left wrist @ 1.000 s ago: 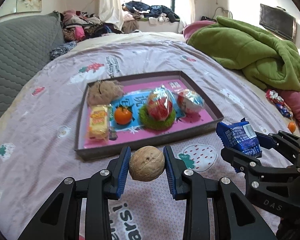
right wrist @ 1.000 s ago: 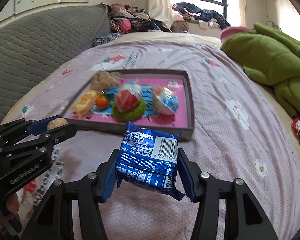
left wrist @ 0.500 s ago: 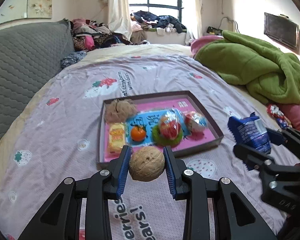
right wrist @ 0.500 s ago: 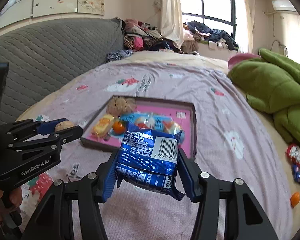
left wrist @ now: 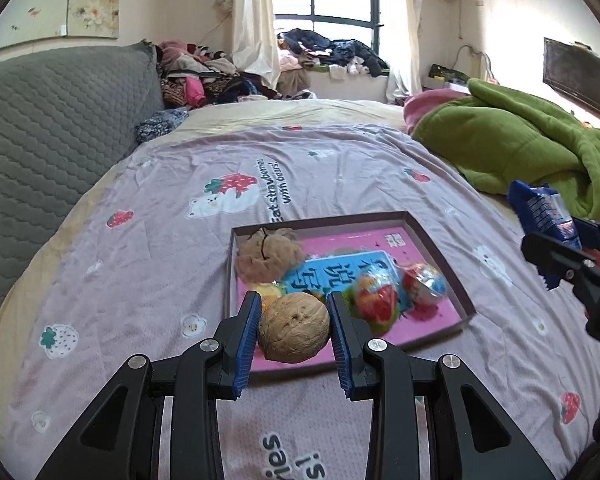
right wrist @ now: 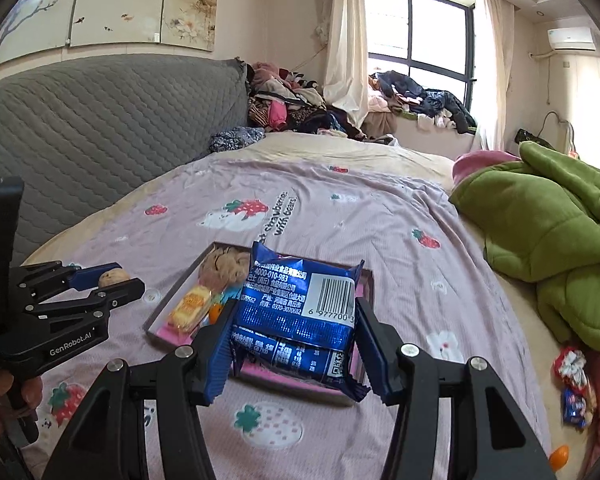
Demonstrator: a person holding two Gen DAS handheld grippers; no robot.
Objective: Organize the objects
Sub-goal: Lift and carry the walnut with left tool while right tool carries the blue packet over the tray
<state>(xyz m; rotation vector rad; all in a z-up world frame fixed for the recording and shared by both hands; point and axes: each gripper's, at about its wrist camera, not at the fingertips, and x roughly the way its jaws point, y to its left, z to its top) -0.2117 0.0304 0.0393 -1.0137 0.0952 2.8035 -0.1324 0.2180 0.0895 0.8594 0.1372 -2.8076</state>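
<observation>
The left gripper (left wrist: 294,332) clamps a walnut (left wrist: 293,327) between its ribbed blue pads, the round tan shell wrinkled and pitted; the nut hides part of the tray's near left corner. The right gripper (right wrist: 292,340) pinches a blue foil snack packet (right wrist: 298,308), glossy and crinkled, with white print and a barcode whose last digits are cut off at the packet's edge. The packet blocks most of the tray in the right wrist view. Both are held in the air above the pink strawberry-print bedsheet (left wrist: 140,280). Beyond them lies the shallow rectangular tray (left wrist: 440,252), dark-rimmed with a pink floor and a blue printed card. Inside sit a beige frilly bundle (left wrist: 268,252), a yellow wrapped snack (right wrist: 190,306), an orange thing mostly hidden, and two shiny wrapped balls (left wrist: 424,282). Further off lie a fluffy green blanket (left wrist: 520,148), a quilted grey headboard (left wrist: 40,128) and heaped clothes (left wrist: 196,76) below the window.
</observation>
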